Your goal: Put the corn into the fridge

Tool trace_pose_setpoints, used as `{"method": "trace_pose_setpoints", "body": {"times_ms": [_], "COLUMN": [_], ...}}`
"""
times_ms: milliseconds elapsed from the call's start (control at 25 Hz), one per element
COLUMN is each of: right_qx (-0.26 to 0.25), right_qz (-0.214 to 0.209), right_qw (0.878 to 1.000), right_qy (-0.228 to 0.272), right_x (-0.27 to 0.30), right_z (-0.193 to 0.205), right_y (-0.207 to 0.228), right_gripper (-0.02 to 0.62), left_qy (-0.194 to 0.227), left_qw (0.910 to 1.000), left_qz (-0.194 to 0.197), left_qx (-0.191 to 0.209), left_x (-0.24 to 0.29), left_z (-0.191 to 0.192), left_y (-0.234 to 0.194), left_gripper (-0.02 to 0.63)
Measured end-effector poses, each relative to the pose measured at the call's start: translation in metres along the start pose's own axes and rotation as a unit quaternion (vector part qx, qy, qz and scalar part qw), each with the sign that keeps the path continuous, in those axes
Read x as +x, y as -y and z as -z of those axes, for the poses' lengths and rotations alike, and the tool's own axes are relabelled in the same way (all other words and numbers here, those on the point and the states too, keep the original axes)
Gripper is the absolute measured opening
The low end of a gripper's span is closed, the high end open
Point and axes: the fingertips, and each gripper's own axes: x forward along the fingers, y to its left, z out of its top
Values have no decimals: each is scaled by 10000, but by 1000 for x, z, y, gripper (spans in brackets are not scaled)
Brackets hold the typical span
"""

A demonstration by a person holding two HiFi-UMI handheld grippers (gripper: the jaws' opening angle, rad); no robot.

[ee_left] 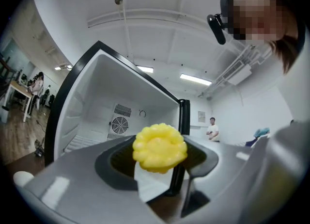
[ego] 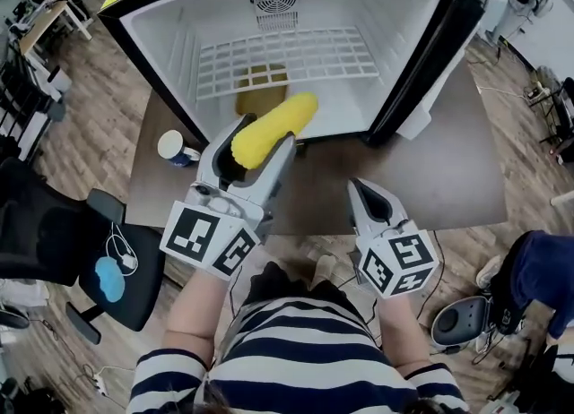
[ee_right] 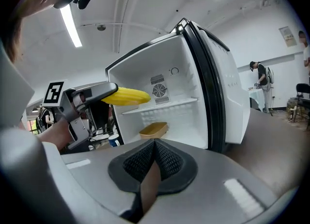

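Head view: left gripper (ego: 258, 142) is clamped on the corn (ego: 280, 122), holding the cob in the air at the mouth of the open fridge (ego: 170, 45), tip pointing inward. Right gripper (ego: 369, 195) has its jaws pressed together with nothing between them, over the table (ego: 448, 170). A yellow tray (ego: 260, 85) sits inside the fridge below the wire shelf (ego: 296, 54).

Pale wood-plank floor (ego: 81, 148) all round, with cables trailing across. Dark brown worktop (ego: 448, 179) in the middle. Black office chair (ego: 54, 251) just beside its left edge; desks (ego: 45, 22) further off at far left. White walls (ee_right: 264, 22), white ceiling (ee_left: 135, 5) with pipes, lit by long strip lights (ee_right: 72, 24).
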Motion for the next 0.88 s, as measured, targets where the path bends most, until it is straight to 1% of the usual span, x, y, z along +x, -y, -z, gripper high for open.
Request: {"method": "trace_pose_setpoints", "body": {"times_ms": [360, 600, 880], "right_qx": [-82, -117, -173], "right_qz": [-503, -817, -1204], "right_qw": [9986, 9963, 9919], "right_qy": [-152, -237, -366], "right_x": [19, 33, 51], "right_z": [-1, 1, 6], "right_y": [27, 38, 37], "right_gripper": [-8, -8, -8], "left_qy": [225, 291, 337], "left_qw": [9968, 9909, 9844], "left_qz": [-658, -1160, -1584], "left_qx": [387, 621, 683], "left_x": [47, 66, 75], "left_z": [3, 14, 18], "left_y": [-8, -23, -41], "left_gripper": [0, 0, 0]}}
